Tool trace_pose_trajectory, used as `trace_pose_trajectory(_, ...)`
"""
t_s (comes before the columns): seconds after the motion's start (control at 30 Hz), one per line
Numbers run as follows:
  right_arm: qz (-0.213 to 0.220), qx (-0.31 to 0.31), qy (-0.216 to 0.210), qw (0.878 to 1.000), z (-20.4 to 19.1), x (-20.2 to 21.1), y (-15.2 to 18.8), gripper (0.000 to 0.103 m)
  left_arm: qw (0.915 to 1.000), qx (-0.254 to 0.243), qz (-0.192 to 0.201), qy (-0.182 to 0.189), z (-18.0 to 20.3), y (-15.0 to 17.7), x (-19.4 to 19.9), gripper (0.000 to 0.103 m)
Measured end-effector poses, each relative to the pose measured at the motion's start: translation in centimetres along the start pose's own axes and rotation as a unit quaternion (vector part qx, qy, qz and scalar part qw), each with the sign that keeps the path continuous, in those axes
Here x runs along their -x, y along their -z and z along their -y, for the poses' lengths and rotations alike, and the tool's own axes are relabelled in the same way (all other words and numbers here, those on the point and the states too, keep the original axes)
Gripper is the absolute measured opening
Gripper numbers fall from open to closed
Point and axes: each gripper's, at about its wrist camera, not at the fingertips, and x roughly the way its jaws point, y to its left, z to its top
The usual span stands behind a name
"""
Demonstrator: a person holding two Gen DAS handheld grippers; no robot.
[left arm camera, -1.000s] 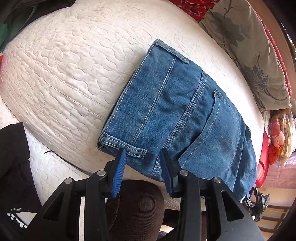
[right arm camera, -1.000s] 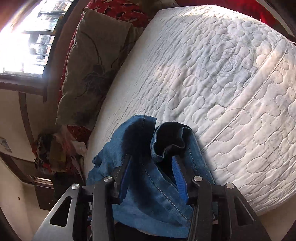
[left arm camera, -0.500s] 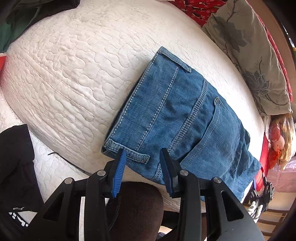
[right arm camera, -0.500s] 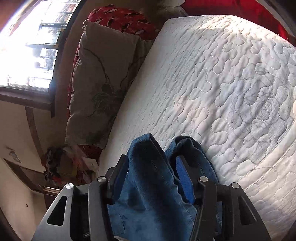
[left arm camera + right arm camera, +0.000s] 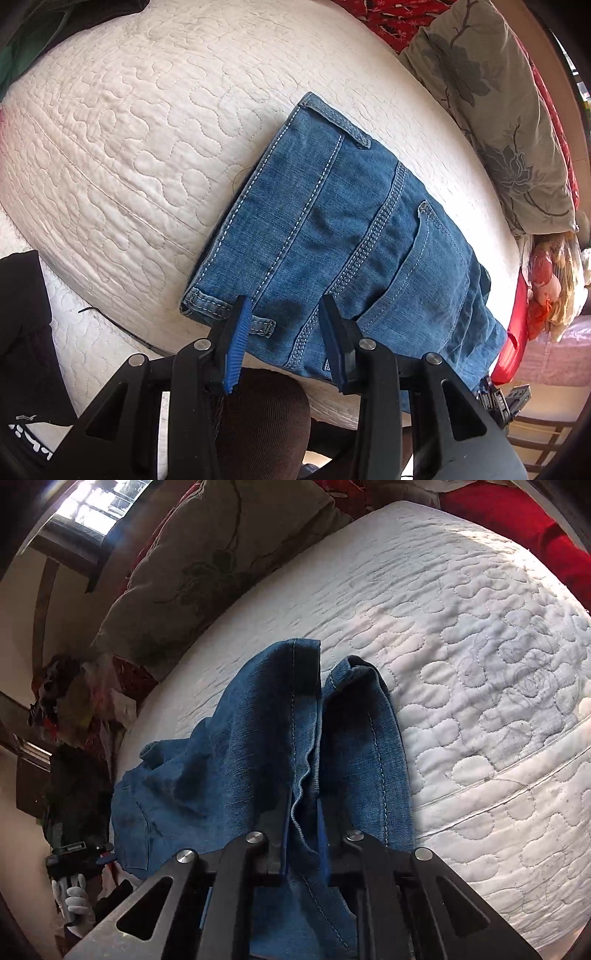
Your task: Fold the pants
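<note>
Blue denim pants [image 5: 343,240] lie on a white quilted bed [image 5: 110,147], waistband end toward the left gripper, back pocket up. My left gripper [image 5: 284,325] is open, its blue pads either side of the waistband corner near the bed's edge, not clamping it. In the right wrist view the leg end of the pants [image 5: 295,738] is bunched and lifted off the bed [image 5: 480,646]. My right gripper [image 5: 303,812] is shut on a fold of that denim. The left gripper shows at lower left in the right wrist view [image 5: 79,853].
A grey floral pillow [image 5: 498,110] and red patterned bedding [image 5: 388,18] lie along the bed's far side. Dark clothing [image 5: 22,332] sits at the left edge. Cluttered items [image 5: 554,280] lie beyond the bed's right end. A window [image 5: 92,502] is bright at top left.
The right gripper has closed on the pants' leg end and lifted it over the bed. The left gripper has stayed open and shifted slightly closer over the waistband.
</note>
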Motion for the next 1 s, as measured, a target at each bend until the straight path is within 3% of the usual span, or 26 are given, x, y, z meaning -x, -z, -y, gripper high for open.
trace_pose_trajectory(0.1,0.041,-0.047,-0.032,0.998,1.5,3.9,1.4,0.012,1.0000,-0.001,0.002,0.000,-0.6,-0.1,0.0,0.035)
trace_pose_trajectory(0.2,0.006,-0.082,-0.008,0.997,3.8,3.5,3.6,0.013,1.0000,0.005,-0.005,-0.001,-1.2,-0.4,-0.7,0.035)
trace_pose_trajectory(0.23,-0.006,-0.081,0.008,0.997,4.0,2.9,4.1,0.019,0.9999,0.008,-0.008,-0.002,-1.4,-0.5,-0.9,0.035)
trace_pose_trajectory(0.33,0.008,-0.102,0.000,0.995,4.2,3.1,3.9,0.021,1.0000,0.003,-0.007,-0.002,-1.1,-0.7,-0.8,0.035)
trace_pose_trajectory(0.47,0.062,-0.090,-0.015,0.994,2.8,4.7,1.2,0.048,0.9999,-0.007,0.009,-0.011,-1.2,-1.9,0.3,0.035)
trace_pose_trajectory(0.6,0.061,-0.063,0.003,0.996,1.3,3.4,-1.6,0.050,0.9998,0.011,0.016,-0.001,-1.9,-4.5,0.7,0.035)
trace_pose_trajectory(0.73,0.049,-0.066,0.014,0.997,1.2,1.5,-2.9,0.050,0.9985,0.038,0.015,0.035,-2.6,-7.3,0.8,0.036)
trace_pose_trajectory(0.8,0.046,-0.072,0.020,0.996,1.3,0.8,-3.3,0.050,0.9985,0.041,0.009,0.035,-2.4,-8.6,0.1,0.039)
trace_pose_trajectory(1.0,0.060,-0.109,-0.012,0.992,2.2,0.3,-4.2,0.050,0.9976,0.049,-0.019,0.046,-1.2,-11.4,-2.8,0.046)
